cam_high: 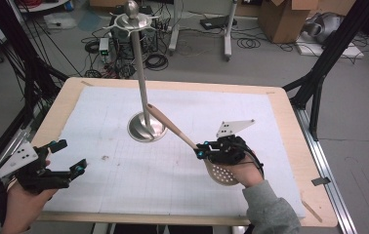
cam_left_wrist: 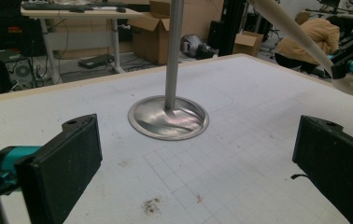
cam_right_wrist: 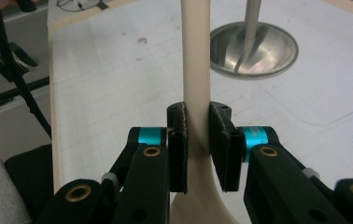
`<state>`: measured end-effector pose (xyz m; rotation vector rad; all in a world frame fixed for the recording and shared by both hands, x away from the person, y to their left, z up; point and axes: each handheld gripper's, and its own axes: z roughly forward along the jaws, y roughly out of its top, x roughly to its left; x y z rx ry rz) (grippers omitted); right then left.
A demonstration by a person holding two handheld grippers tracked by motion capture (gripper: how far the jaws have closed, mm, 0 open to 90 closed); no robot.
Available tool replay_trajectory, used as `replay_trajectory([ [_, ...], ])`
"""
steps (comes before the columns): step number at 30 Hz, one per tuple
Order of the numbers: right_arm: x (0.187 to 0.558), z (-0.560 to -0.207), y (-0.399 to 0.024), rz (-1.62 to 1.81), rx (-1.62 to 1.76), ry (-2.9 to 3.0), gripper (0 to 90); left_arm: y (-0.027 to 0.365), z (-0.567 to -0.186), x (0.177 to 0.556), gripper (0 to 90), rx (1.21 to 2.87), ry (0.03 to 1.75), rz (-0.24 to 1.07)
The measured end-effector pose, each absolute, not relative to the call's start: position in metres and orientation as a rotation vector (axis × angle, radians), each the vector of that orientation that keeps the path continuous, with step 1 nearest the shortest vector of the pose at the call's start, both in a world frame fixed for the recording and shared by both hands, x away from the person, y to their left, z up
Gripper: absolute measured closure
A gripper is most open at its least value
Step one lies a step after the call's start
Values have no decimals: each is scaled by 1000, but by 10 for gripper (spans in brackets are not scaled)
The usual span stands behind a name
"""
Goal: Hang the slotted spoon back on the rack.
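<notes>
High view, lower left: left gripper (cam_high: 69,156) jaws spread wide, nothing between, resting low over white mat (cam_high: 124,185). Centre: steel stand (cam_high: 146,127), round base on mat, pole up. Right of centre: right gripper (cam_high: 199,150) clamped on slotted spoon (cam_high: 173,127) handle, perforated bowl lower right, handle tip near pole.

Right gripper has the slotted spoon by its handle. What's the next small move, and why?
Probably raise the handle end toward the hooks on the tall metal stand. The right gripper is shut on the beige slotted spoon, whose handle tip sits low beside the pole, far below the hook ring. The left gripper waits open.
</notes>
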<state>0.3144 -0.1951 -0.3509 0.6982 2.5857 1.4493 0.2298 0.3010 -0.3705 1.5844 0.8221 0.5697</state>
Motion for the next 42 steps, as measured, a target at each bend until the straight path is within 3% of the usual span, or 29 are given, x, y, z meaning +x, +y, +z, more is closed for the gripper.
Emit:
replay_trajectory([
  [42,335,-261,-219,1624,627,2389,783,302,-372,229,18,1572,825,549],
])
